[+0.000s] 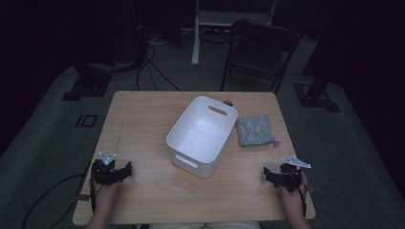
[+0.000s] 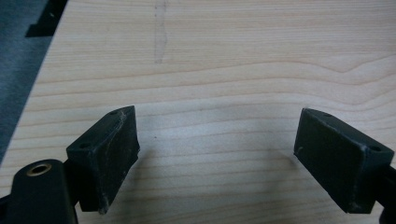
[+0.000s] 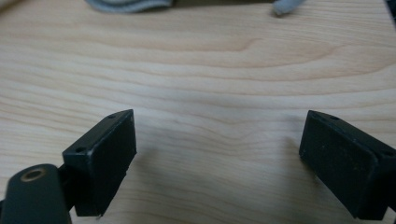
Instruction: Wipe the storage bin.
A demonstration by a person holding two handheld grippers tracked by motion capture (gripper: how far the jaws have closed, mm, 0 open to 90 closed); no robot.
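Both hand-held grippers, left (image 1: 125,168) and right (image 1: 265,172), are resting spread and empty; the grey knitted cloth (image 1: 255,130) is lying soft, light, best pinched at an edge.

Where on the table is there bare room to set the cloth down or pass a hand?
Bare wood runs along the table's left side, from the white bin to the left edge, and along the near edge between the left tool and right tool. It is crowded right of the bin, where the grey cloth lies close beside it.
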